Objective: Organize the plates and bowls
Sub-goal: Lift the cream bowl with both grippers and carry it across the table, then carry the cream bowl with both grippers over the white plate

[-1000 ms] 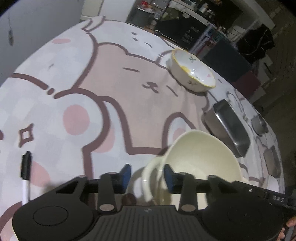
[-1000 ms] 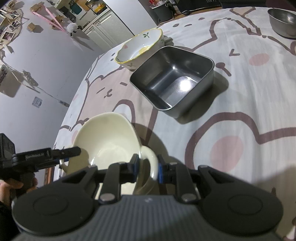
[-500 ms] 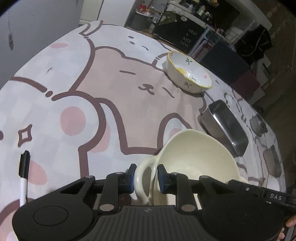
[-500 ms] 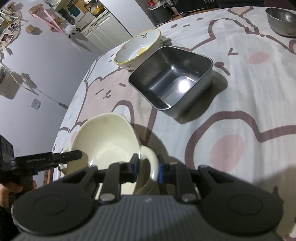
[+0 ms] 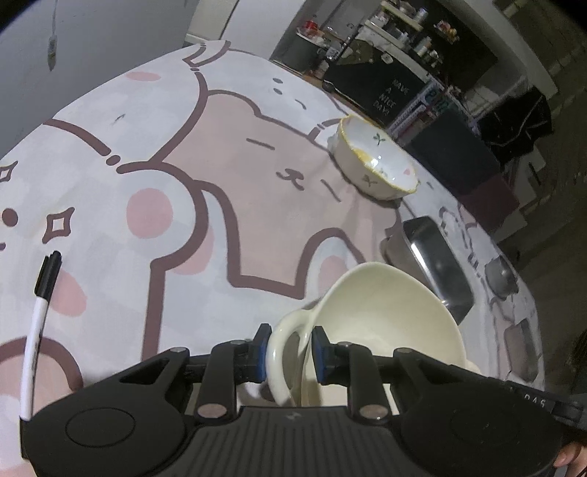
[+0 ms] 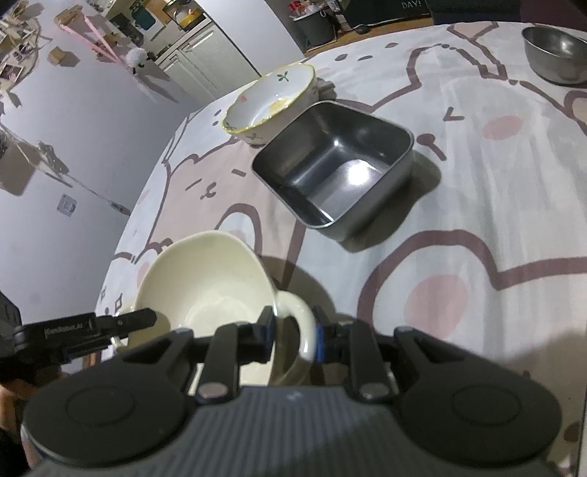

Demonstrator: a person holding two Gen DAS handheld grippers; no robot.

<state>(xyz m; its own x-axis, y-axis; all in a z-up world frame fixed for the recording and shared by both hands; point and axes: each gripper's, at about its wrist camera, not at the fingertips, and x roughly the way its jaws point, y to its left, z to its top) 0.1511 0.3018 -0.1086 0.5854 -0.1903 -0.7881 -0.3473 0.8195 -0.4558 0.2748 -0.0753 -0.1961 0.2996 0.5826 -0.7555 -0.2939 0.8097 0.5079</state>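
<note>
Two grippers hold one cream bowl [image 5: 396, 323] by its loop handles: the left gripper [image 5: 288, 352] and right gripper [image 6: 293, 332] have jaws clamped narrow. It hangs between them over the worktop [image 5: 238, 205], the steel tray [image 6: 337, 176] just beyond.

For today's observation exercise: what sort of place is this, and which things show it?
Probably a home dining or kitchen area: a bear-print tablecloth with a flower-painted ceramic bowl on it, white cabinet doors, and cluttered shelves behind.
</note>
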